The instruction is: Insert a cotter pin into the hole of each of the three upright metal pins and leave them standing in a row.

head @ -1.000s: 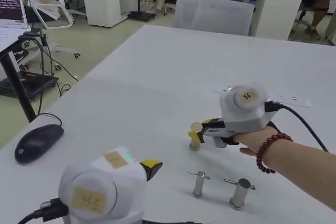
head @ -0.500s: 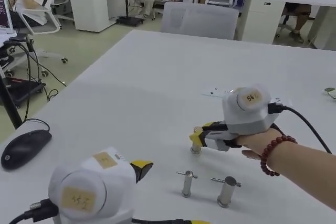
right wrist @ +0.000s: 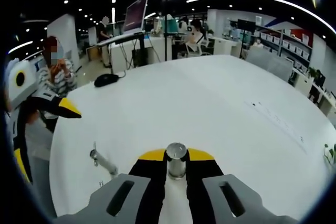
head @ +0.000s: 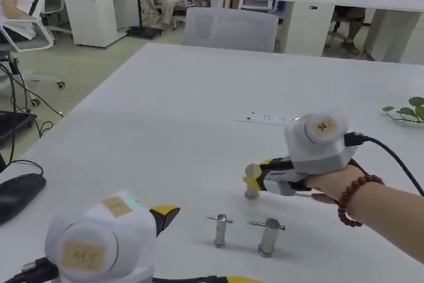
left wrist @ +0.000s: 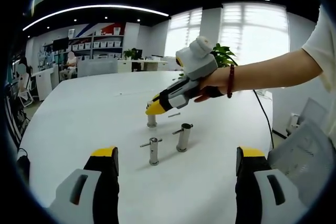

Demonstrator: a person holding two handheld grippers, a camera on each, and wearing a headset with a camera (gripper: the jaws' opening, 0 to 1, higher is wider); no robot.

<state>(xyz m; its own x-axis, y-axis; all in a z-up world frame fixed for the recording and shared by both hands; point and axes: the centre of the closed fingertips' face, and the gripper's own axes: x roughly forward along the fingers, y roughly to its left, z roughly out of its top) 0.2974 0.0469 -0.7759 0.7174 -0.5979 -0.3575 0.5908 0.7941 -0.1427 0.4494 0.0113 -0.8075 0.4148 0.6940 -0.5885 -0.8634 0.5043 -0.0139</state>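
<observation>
White tabletop [head: 165, 117] carries three short metal pins, all upright. The right gripper [head: 254, 175] reaches in from the person's right hand [head: 331, 183], which wears a red bead bracelet [head: 358, 197]. Its yellow-tipped jaws are drawn in close on either side of the far metal pin [head: 252, 193]. In the right gripper view this pin's round top [right wrist: 176, 151] sits squarely between the two black fingers [right wrist: 152, 174], with no gap showing at its sides. Whether a cotter pin passes through it, I cannot tell.

Nearer the person stand the other two, just apart from each other. The left metal pin [head: 220, 230] has a cotter pin [head: 217, 218] crosswise through its upper part. The right metal pin [head: 267, 238] is slightly thicker and has a second cotter pin [head: 264, 224] through it the same way. The far pin stands a little behind and between them, so the three form a shallow triangle in the head view.

The left gripper [left wrist: 177, 163] hovers low over the table's near edge and points toward the pins. Its jaws are spread wide with nothing between them. Both fitted pins stand ahead of it, framed by the two yellow-capped fingers [left wrist: 105, 177].

A black computer mouse [head: 13, 193] lies at the table's left edge. A white power strip [head: 265, 118] lies farther back, and green leaves [head: 411, 107] lie at the right edge.
</observation>
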